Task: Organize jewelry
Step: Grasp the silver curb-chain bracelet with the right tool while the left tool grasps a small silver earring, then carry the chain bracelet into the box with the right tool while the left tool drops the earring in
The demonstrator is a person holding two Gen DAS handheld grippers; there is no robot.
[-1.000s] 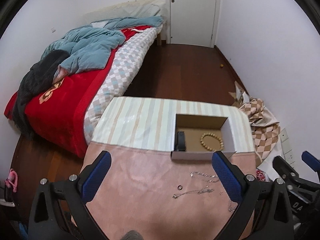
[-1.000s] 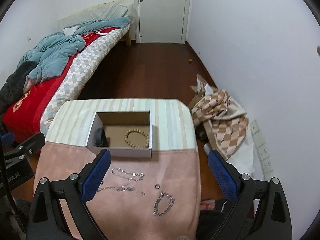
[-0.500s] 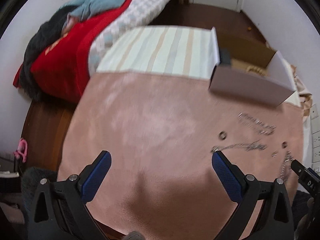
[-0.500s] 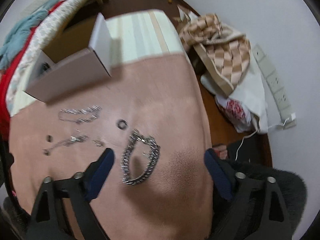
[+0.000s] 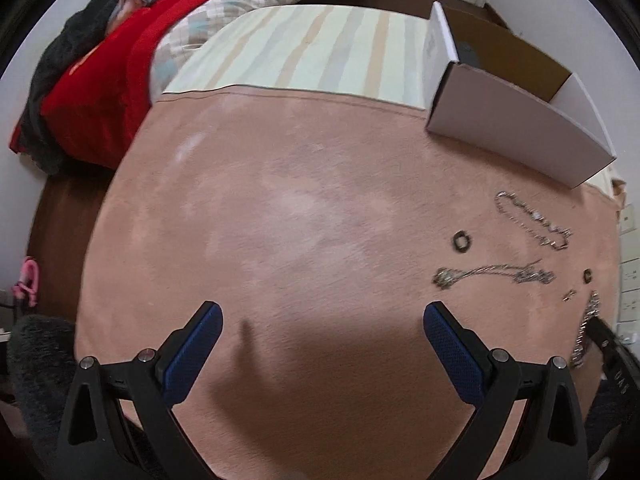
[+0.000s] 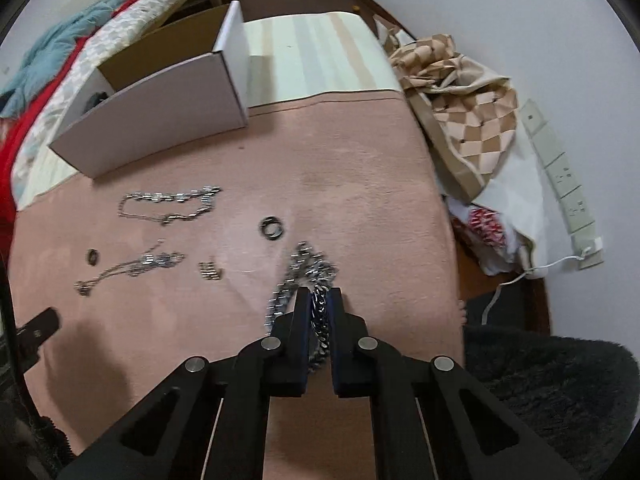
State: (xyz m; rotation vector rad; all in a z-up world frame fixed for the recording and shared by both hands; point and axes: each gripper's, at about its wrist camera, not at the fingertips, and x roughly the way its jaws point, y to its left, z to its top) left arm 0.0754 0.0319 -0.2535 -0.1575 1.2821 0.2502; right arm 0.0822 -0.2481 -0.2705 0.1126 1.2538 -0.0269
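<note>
My right gripper [image 6: 319, 294] is shut on a thick silver chain bracelet [image 6: 308, 272] lying on the pink mat [image 6: 360, 168]; the bracelet also shows in the left wrist view [image 5: 586, 326]. More jewelry lies on the mat: a thin silver chain [image 6: 172, 202], a dark ring [image 6: 272, 228], a pendant necklace [image 6: 128, 266], a small ring [image 6: 92, 257] and a small clasp piece [image 6: 211, 270]. An open white cardboard box [image 6: 160, 116] stands behind them. My left gripper [image 5: 322, 334] is open and empty over bare mat, left of the jewelry.
The table carries a striped cloth [image 5: 304, 48] behind the mat. A bed with red and blue bedding [image 5: 100, 64] is on the left. A checkered bag [image 6: 460, 120] and a power strip [image 6: 560, 176] lie on the floor at the right.
Both grippers dropped down toward the mat. My right gripper went from open above the thick bracelet to shut on it. My left gripper stayed open.
</note>
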